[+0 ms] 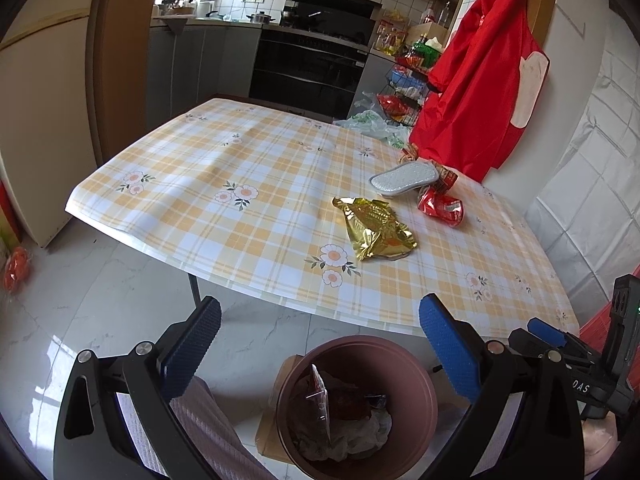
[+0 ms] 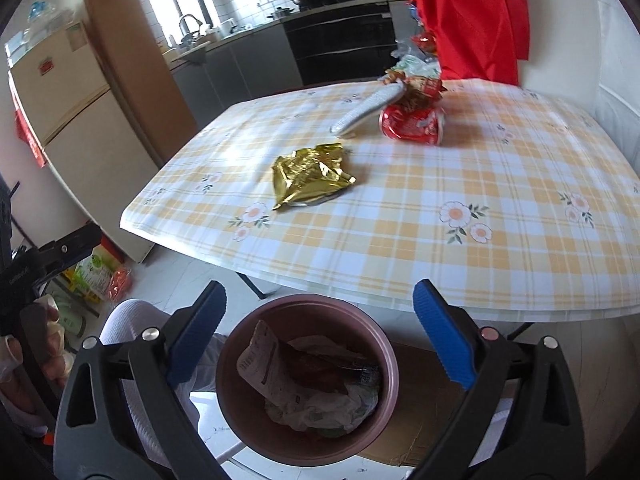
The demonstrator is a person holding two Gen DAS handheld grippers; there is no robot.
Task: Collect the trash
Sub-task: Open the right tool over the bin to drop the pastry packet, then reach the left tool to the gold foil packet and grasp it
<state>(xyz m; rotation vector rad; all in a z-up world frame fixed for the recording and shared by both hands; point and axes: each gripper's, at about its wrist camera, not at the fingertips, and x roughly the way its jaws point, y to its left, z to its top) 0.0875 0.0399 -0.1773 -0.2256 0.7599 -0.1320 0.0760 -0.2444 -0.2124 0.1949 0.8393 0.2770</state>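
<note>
While we hover both grippers, left (image 1: pixel 320 354) and right (image 2: pixel 320 334), wide and empty, our pink bin (image 2: pixel 384 354) holds crumpled wrappers (image 2: pixel 316 384); gold wrapper (image 2: pixel 310 174) sits on table (image 2: pixel 460 272).

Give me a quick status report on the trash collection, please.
Both tongs, left and right, open, empty, over bin. Gold wrapper, red wrapper remain on table. Nothing blocking.

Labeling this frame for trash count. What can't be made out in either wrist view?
- Bin bottom: both views, buried under crumpled paper and wrappers; item count unclear.
- Red wrappers behind the grey slipper sole: left wrist view, partly hidden; number unclear.
- Gold wrapper underside: both views, whether anything lies beneath.
- Right gripper: left wrist view, cut off by the edge.
- Wrapper print: too small.
</note>
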